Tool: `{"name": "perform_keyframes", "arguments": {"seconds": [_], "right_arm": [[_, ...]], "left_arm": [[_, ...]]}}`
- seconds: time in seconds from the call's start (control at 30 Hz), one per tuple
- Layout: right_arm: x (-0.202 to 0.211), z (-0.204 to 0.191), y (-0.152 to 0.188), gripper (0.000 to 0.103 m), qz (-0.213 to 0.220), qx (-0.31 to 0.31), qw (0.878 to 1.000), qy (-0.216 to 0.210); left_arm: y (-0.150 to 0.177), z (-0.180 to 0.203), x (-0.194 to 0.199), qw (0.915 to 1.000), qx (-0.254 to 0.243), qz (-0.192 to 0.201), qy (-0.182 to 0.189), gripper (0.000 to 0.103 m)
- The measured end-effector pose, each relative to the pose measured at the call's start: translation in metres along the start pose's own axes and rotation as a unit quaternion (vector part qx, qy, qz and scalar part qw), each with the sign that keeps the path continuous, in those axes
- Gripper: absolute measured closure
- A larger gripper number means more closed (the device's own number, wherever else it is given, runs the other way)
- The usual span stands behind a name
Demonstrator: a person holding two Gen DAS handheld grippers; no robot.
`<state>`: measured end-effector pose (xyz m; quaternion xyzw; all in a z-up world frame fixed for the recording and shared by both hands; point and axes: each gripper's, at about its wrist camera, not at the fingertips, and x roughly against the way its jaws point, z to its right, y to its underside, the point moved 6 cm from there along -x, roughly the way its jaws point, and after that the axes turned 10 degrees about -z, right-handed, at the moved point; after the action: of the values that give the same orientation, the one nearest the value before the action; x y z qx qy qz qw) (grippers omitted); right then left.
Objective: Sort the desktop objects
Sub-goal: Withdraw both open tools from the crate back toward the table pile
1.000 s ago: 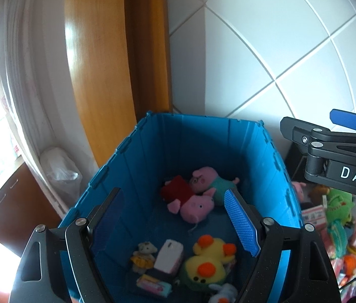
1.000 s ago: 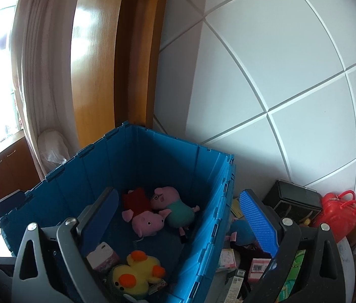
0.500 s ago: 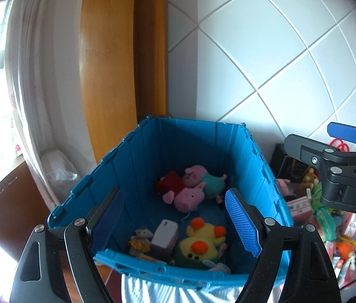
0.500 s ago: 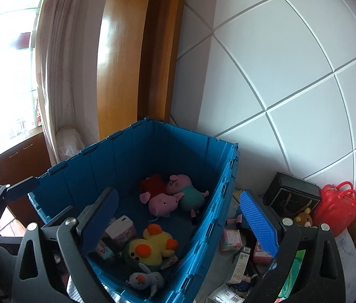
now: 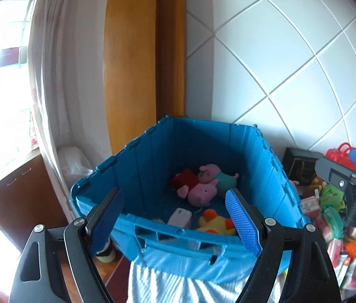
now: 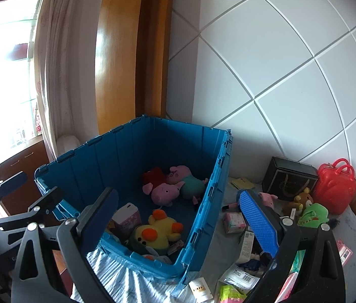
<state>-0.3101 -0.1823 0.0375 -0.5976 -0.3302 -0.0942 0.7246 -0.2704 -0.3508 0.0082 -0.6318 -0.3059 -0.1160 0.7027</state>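
Observation:
A blue plastic crate [image 5: 231, 141] [image 6: 132, 149] stands on a table against the white tiled wall. Inside lie two pink pig plush toys [image 5: 203, 192] [image 6: 165, 193], a yellow duck plush [image 5: 216, 223] [image 6: 157, 231] and a small pink-and-white box [image 5: 179, 217] [image 6: 127, 216]. My left gripper [image 5: 175, 219] hangs open and empty in front of the crate's near wall. My right gripper [image 6: 178, 219] is open and empty too, over the crate's near right corner. Each gripper shows at the edge of the other's view.
Right of the crate the table [image 6: 355, 240] holds several loose packets and toys: a green plush [image 6: 313, 214], a small brown bear [image 6: 303, 199], a black box [image 6: 289, 181], a red toy case [image 6: 336, 188]. A curtain [image 5: 51, 88] and wooden frame [image 5: 132, 58] stand behind, at the left.
Both grippers have drawn back from over the crate's inside; its near wall and the striped cloth under it now show. Both stay open and empty.

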Motion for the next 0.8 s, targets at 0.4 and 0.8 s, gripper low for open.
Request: {"name": "perform_keyframes", "arguments": {"seconds": [0.4,0.8], "right_arm": [[0.026,0.083,0.073,0.005,-0.022,-0.067,0.997,0.044],[0.081,0.273,0.225,0.000,-0.099,-0.159,0.976,0.107]], "left_arm": [[0.034,0.074,0.020,0.9985,-0.048,0.000,0.027,0.019],[0.112,0.230,0.037,0.9924,-0.078,-0.062,0.073,0.019]]}}
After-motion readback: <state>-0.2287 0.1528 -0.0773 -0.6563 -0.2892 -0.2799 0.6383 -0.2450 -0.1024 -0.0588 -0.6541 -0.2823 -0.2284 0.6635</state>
